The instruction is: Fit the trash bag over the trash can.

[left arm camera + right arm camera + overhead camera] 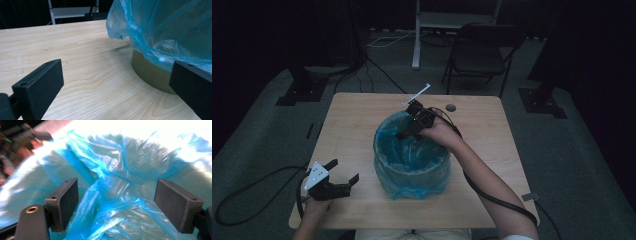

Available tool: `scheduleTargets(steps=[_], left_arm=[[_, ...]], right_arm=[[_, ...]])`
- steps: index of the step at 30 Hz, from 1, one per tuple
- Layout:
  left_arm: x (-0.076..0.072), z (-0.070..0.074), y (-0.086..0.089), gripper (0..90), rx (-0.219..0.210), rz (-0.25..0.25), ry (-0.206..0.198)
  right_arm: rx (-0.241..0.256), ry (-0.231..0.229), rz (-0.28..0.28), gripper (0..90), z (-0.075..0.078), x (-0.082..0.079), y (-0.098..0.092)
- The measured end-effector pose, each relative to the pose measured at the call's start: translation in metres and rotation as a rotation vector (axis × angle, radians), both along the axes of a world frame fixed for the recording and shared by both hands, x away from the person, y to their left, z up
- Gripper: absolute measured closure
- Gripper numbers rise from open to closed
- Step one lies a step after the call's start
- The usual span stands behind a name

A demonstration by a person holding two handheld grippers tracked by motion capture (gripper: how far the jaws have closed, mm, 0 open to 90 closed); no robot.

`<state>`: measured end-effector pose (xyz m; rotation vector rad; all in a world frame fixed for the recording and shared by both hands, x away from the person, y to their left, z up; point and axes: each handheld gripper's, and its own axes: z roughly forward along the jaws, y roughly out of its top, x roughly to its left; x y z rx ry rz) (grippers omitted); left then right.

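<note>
A: Where is your right gripper point(404, 134) just now?

B: Over the far rim of the bin point(152, 75), tipped down into the mouth. In the right gripper view your two black jaws stand spread wide, with the crumpled blue bag point(120, 202) between and beyond them, and nothing pinched.

A: And the bin itself?

B: It stands near the middle of the wooden table point(352, 120). The blue bag point(412, 160) lines it and folds over the rim, hanging part way down the outside. In the left gripper view you see the olive wall of the bin below the edge of the plastic.

A: What about your left gripper point(343, 175)?

B: It sits at the near left corner of the table, well apart from your right gripper and just left of the bin. Its jaws are spread too, holding nothing, and they point toward the bin's side. The grey three-cornered plate rides on top of it, and its cable trails off the table's left edge.

A: Anything else on the table?

B: A small round dark spot point(451, 107) lies in the tabletop near the far edge, beyond your right hand point(439, 132). Past the table a folding chair point(482, 50) stands on the floor.
</note>
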<state>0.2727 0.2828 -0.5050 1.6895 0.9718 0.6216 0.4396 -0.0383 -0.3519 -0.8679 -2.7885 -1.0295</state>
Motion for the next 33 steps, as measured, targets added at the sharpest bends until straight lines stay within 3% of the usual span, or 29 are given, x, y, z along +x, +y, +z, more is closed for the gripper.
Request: scheduleTargets(steps=[3,5,8,12,16,20,24,27,33], left_arm=[[0.001,-0.002,0.001,0.2,0.012,0.001,0.020],[0.001,-0.002,0.001,0.2,0.032,0.001,0.033],[0.002,-0.003,0.001,0.2,0.012,-0.007,0.037],[0.002,-0.002,0.000,0.2,-0.002,-0.014,0.039],[0.002,-0.002,0.000,0.2,0.013,-0.004,0.046],[0.001,-0.003,0.001,0.2,0.009,0.002,0.048],[0.000,-0.002,0.004,0.2,0.019,0.011,0.057],[-0.002,-0.002,0.006,0.2,0.014,0.020,0.054],[-0.003,-0.002,0.006,0.2,0.015,0.024,0.054]], right_arm=[[0.075,-0.028,0.016,17.6,0.007,-0.008,-0.010],[0.100,-0.070,0.000,17.5,0.011,-0.015,-0.016],[0.114,-0.113,-0.018,15.3,0.013,-0.021,-0.024],[0.179,-0.088,-0.030,15.4,0.013,-0.023,-0.035],[0.174,-0.095,-0.027,15.4,0.010,-0.023,-0.037],[0.215,-0.089,-0.018,15.4,0.008,-0.027,-0.038],[0.270,-0.129,-0.014,15.4,0.010,-0.035,-0.045],[0.311,-0.184,-0.023,15.4,0.012,-0.041,-0.052],[0.393,-0.256,-0.027,15.4,0.014,-0.053,-0.075]])
